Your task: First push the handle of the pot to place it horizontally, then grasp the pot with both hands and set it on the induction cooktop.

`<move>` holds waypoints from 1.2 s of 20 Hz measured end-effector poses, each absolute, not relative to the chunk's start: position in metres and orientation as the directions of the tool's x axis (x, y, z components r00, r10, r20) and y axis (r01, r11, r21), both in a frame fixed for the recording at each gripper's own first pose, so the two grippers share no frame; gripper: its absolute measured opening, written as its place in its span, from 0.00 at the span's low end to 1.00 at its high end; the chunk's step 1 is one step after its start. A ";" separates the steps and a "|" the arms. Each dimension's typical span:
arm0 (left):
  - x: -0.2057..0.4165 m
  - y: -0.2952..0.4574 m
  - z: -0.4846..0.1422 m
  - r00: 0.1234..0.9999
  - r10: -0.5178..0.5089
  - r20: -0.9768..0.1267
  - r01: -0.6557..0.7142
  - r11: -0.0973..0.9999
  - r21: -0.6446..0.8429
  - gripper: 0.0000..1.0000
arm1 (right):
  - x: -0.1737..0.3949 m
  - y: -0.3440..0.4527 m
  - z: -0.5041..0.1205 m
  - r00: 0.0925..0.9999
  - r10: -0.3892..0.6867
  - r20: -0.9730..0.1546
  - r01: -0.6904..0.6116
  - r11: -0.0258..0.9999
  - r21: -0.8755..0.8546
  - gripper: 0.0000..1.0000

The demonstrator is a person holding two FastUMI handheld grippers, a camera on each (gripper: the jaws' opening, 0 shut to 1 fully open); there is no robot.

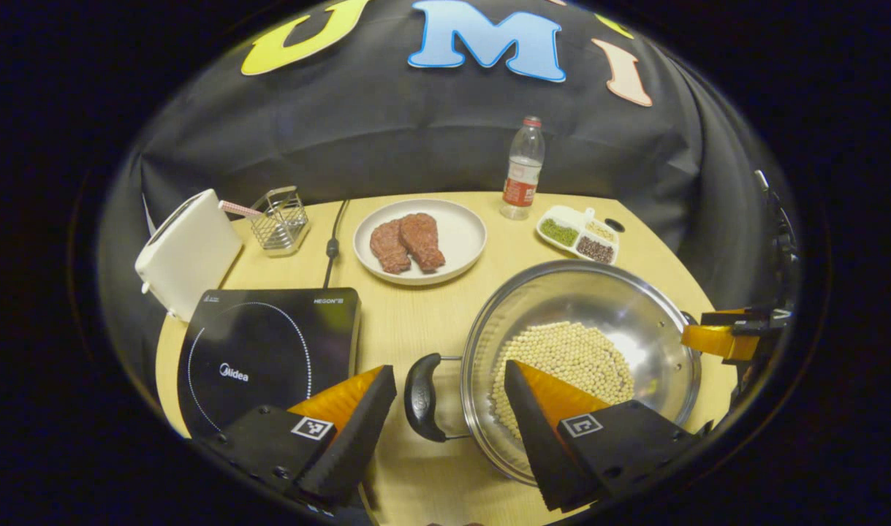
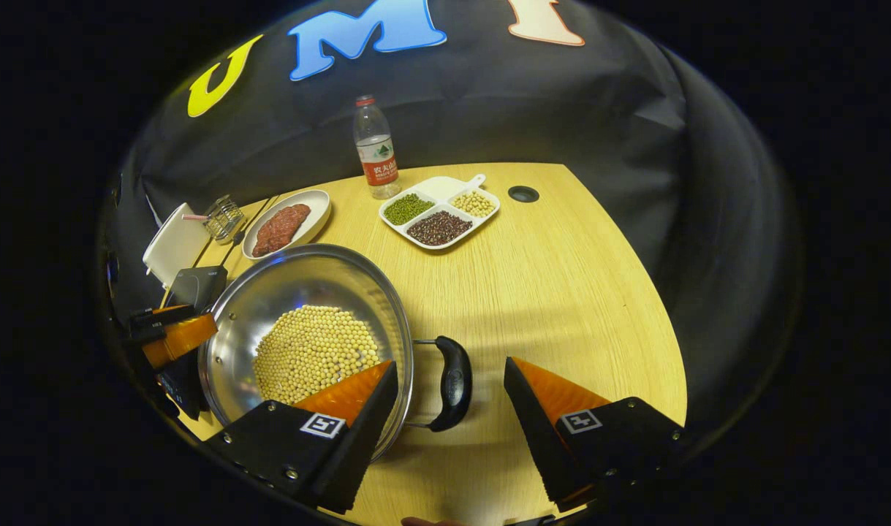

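Left claw [image 1: 450, 383]: fingers spread, straddling pot handle [image 1: 421, 397], untouched. Right claw [image 2: 451, 380]: same (opposite handle). Pot [image 2: 306, 332] on table [image 2: 562, 292], holds beans.

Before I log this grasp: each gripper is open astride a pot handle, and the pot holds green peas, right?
Not peas. In the left gripper view the pot holds pale yellow soybeans. Both the left gripper and right gripper are open astride the handles.

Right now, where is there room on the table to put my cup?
The widest bare patch of table lies right of the pot, below the bean tray. A narrower strip runs between the cooktop and the pot. The back, by the meat plate, bottle and rack, is crowded.
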State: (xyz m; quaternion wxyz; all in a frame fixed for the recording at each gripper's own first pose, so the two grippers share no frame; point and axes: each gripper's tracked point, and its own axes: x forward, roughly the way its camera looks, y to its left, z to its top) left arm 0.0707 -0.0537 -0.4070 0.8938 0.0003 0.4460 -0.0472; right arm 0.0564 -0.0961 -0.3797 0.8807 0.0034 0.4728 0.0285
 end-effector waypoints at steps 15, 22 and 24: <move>0.074 -0.048 -0.441 0.549 -0.092 -0.831 0.133 0.991 -0.021 0.62 | 0.061 -0.080 -0.409 0.504 0.108 -0.857 -0.021 0.993 0.113 0.54; 0.060 -0.047 -0.423 0.556 -0.111 -0.824 0.162 0.987 -0.023 0.62 | 0.040 -0.078 -0.389 0.509 0.081 -0.857 0.014 0.995 0.102 0.54; 0.055 -0.045 -0.412 0.558 -0.127 -0.820 0.171 0.985 -0.036 0.62 | 0.030 -0.074 -0.376 0.518 0.062 -0.853 0.035 0.995 0.093 0.54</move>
